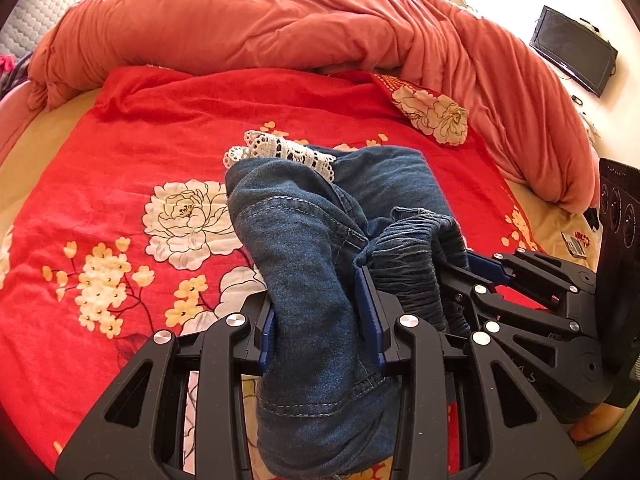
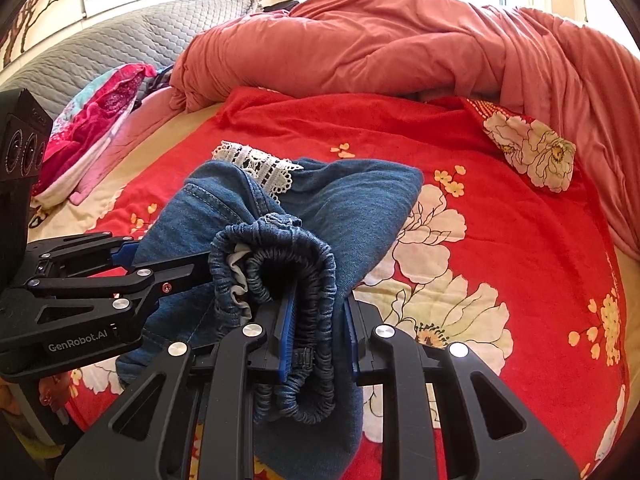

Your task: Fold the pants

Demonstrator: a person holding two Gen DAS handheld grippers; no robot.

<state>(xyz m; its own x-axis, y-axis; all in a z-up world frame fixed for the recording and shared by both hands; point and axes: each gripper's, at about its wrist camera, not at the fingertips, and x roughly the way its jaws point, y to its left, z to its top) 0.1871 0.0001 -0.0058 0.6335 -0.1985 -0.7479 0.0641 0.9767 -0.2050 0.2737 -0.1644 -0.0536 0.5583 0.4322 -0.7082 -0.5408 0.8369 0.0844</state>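
Note:
The blue denim pants [image 1: 312,240] with a white lace hem [image 1: 280,150] lie bunched on the red flowered bedspread [image 1: 120,152]. My left gripper [image 1: 320,312] is shut on a thick fold of denim. To its right, my right gripper [image 1: 472,268] grips the gathered elastic waistband [image 1: 412,248]. In the right wrist view the pants [image 2: 352,200] spread ahead, and my right gripper [image 2: 316,320] is shut on the rolled waistband [image 2: 280,256]. My left gripper [image 2: 132,256] comes in from the left, its tips buried in the denim. The lace hem [image 2: 260,166] lies at the far end.
A rumpled coral duvet [image 1: 280,20] is heaped across the far side of the bed. A flowered pillow corner [image 1: 432,114] sticks out from under it. Pink clothes [image 2: 100,112] and a grey quilted headboard [image 2: 120,40] are at the left. A dark screen [image 1: 572,50] hangs at the right.

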